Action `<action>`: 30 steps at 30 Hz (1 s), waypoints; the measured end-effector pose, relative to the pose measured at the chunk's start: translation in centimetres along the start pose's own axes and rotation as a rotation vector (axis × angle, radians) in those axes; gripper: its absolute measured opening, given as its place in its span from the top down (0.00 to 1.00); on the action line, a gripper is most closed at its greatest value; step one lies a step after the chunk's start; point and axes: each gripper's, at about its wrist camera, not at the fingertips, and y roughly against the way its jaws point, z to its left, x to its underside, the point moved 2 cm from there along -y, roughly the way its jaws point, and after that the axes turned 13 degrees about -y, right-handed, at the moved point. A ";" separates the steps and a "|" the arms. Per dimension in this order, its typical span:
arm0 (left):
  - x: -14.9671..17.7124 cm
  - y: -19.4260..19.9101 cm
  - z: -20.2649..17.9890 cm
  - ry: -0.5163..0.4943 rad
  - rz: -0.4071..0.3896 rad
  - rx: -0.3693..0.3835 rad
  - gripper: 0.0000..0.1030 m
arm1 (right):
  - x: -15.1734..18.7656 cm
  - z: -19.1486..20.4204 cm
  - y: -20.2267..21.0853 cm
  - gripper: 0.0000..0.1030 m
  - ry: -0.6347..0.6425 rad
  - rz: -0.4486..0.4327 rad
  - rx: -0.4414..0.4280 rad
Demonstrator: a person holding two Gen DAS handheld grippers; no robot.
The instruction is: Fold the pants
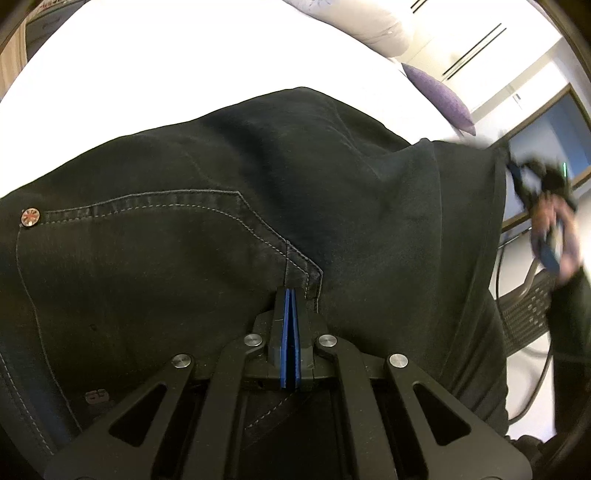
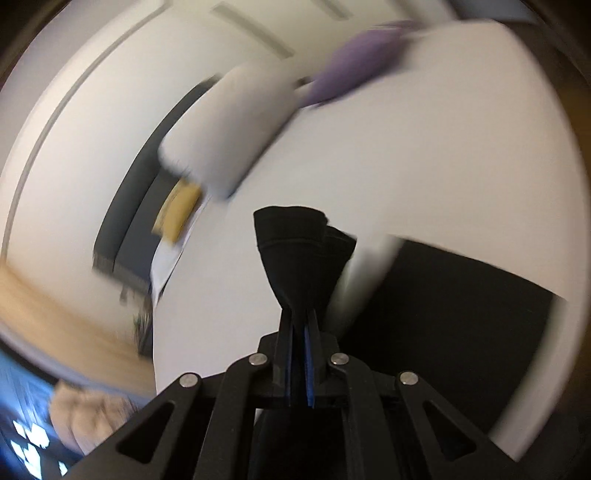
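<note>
The pants (image 1: 229, 192) are dark denim with pale stitching and a round metal rivet (image 1: 30, 217). They lie on a white bed (image 1: 177, 66) and fill most of the left wrist view. My left gripper (image 1: 290, 291) is shut on the pants at a pocket seam near the waist. My right gripper (image 2: 301, 314) is shut on a bunched hem of the pants (image 2: 299, 251), held up above the bed; this view is blurred by motion. The right gripper (image 1: 517, 177) also shows blurred at the right edge of the left wrist view, pinching the lifted leg.
A purple cushion (image 1: 439, 96) and a white pillow (image 1: 354, 18) lie at the far end of the bed. The cushion (image 2: 354, 62) and a pillow (image 2: 229, 129) also show in the right wrist view. A mesh chair (image 1: 528, 306) and cables stand beside the bed at right.
</note>
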 end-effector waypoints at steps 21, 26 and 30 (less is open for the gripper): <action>-0.1 0.6 -2.6 -0.006 0.028 -0.125 0.99 | 4.4 -9.4 -1.4 0.62 -0.353 0.151 -0.107; -0.2 0.8 -3.0 -0.013 0.038 -0.136 0.99 | 4.7 -10.9 -1.4 0.96 -0.330 0.163 -0.039; -0.3 0.9 -2.9 -0.008 0.049 -0.113 0.99 | 3.7 -13.5 0.5 0.96 -0.398 0.148 -0.067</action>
